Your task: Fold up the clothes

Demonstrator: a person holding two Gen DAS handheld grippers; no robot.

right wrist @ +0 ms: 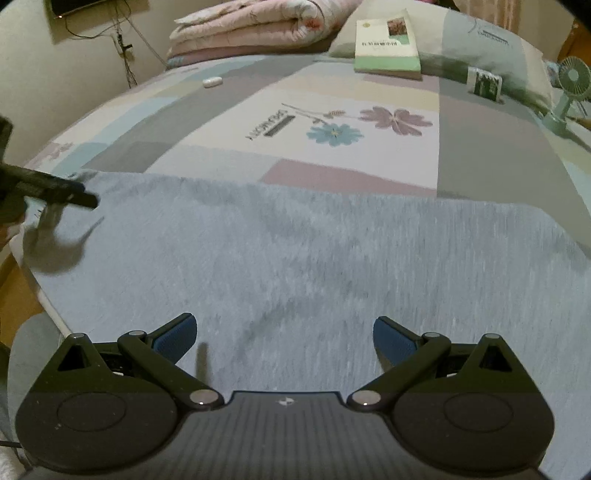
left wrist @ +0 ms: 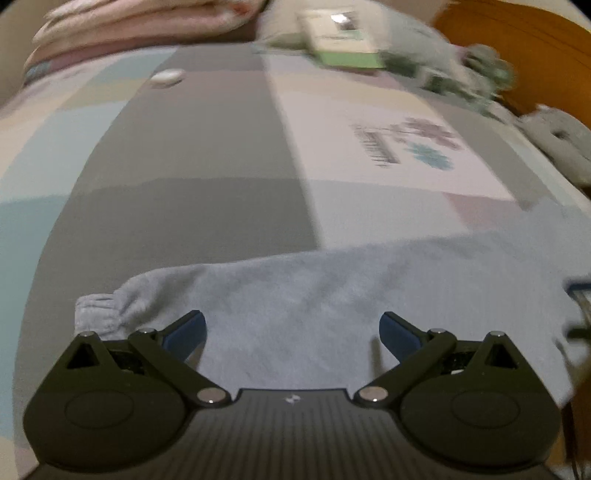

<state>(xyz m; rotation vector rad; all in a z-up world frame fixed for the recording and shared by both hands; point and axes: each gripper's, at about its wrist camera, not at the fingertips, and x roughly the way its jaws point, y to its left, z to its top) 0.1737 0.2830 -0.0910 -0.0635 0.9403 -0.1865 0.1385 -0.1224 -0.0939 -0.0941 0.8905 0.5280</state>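
Pale grey-blue fleece, soft and slightly napped: garment [right wrist: 295, 258] spread flat on patchwork bedspread [right wrist: 480, 147], filling the lower half of the right wrist view from edge to edge. Long axis running left to right across both frames. In the left wrist view, sleeve or leg of the same garment [left wrist: 295, 295] tapering toward lower left, ending in gathered elastic cuff [left wrist: 98, 312] pointing at the frame's left edge; wider part spreading off to the right. Surface mostly smooth, faint creases near centre.

Left gripper [left wrist: 291, 332] low over the garment, blue-padded tongs held wide apart, nothing between them. Right gripper [right wrist: 284, 334] likewise spread wide above the fleece, clamped on nothing. Dark part of the left gripper also poking in at mid-left of the right wrist view, casting a shadow on the cloth.

Farther back on the bedspread: printed flowers [right wrist: 369, 123] at centre, small white oval object [right wrist: 212, 81] upper left, book [right wrist: 386, 44] with green lower edge resting on pillow [right wrist: 480, 40] at top, folded pink quilt [right wrist: 258, 26] top centre, small mint fan [right wrist: 567, 92] at far right.
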